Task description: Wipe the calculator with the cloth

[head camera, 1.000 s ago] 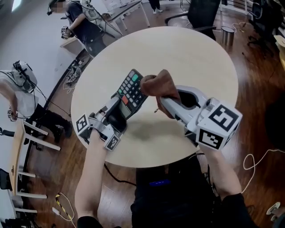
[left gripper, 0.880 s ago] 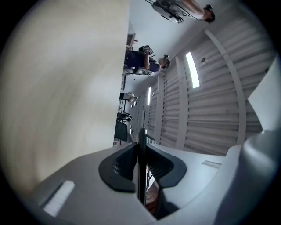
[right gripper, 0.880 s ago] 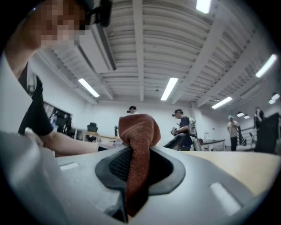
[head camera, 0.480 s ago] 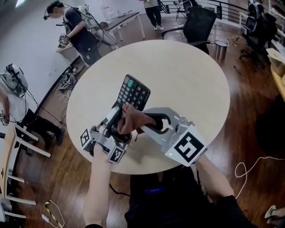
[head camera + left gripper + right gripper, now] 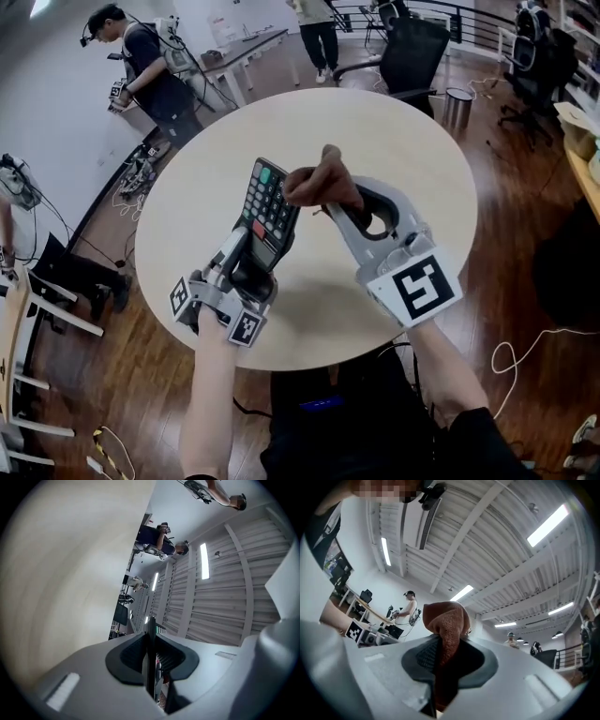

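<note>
I hold a black calculator (image 5: 269, 208) with a green and a red key tilted up above the round table (image 5: 394, 141). My left gripper (image 5: 249, 255) is shut on its lower end. In the left gripper view the calculator (image 5: 151, 637) shows edge-on as a thin dark strip pinched between the pads of the left gripper (image 5: 151, 660). A bunched brown cloth (image 5: 319, 183) rests against the calculator's upper right edge, and my right gripper (image 5: 330, 203) is shut on it. The right gripper view shows the cloth (image 5: 447, 620) bulging out of the right gripper (image 5: 445, 665).
A black office chair (image 5: 412, 47) and a small metal bin (image 5: 457, 105) stand beyond the table's far edge. People work at desks at the back left (image 5: 150, 66). A cable (image 5: 525, 352) lies on the wood floor at the right.
The cloth was down over the calculator's lower half half a second ago and has slid up to its top right edge. The calculator stays in the left gripper, slightly re-tilted.
</note>
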Tool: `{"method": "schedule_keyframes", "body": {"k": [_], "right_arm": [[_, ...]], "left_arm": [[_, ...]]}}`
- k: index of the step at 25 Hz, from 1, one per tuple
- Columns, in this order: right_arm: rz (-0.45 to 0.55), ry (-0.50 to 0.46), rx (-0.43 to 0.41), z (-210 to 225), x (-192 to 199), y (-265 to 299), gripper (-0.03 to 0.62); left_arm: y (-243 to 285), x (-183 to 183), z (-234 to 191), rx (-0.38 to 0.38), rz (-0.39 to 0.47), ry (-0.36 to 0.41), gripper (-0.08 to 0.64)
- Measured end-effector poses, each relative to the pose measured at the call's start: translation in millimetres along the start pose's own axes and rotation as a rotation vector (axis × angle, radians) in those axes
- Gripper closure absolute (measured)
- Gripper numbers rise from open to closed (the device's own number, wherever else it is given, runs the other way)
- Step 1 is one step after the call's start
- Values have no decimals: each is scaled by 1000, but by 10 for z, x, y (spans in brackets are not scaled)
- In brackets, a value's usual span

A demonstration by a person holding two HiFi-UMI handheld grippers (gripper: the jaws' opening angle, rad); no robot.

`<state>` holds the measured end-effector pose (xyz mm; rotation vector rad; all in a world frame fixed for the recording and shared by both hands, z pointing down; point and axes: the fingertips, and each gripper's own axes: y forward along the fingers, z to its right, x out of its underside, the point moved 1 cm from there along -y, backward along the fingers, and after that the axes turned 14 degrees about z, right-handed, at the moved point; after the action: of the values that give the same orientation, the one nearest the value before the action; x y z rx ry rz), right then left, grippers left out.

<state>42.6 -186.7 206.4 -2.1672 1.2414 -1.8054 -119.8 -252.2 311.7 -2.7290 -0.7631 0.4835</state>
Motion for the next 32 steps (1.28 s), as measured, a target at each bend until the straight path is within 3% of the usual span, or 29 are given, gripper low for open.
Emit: {"method": "schedule_keyframes", "body": {"k": [5, 9, 11, 13, 16, 18, 22, 25, 28, 32], "right_arm": [[-67, 7, -154, -495, 225, -15, 528], [-205, -47, -377, -1055, 465, -188, 528], [-204, -89, -441, -1172, 458, -222, 528], [-121, -96, -367, -949, 267, -148, 528], [-40, 25, -58, -247, -69, -17, 528], [-33, -9, 6, 28, -174, 82, 528], [-53, -96, -122, -231, -52, 174, 528], [-109, -81, -162, -580, 138, 50, 528], [-187, -81, -256, -932, 390, -22, 528], [-276, -48, -457, -1427, 571, -133, 528]], "left_arm": [[-4, 8, -2, 7, 11, -15, 500], [3, -16, 21, 21, 27, -6, 500], [-9, -29, 20, 23, 31, -4, 500], [-9, -37, 17, 24, 33, -3, 500], [4, -28, 18, 23, 30, 0, 500], [9, -14, 19, 23, 26, 1, 500], [26, 7, 9, 30, 41, -8, 499], [3, -61, 3, 26, 64, -8, 499], [19, -82, 16, 40, 88, -15, 499], [84, -134, 15, 31, 90, 13, 499]]}}
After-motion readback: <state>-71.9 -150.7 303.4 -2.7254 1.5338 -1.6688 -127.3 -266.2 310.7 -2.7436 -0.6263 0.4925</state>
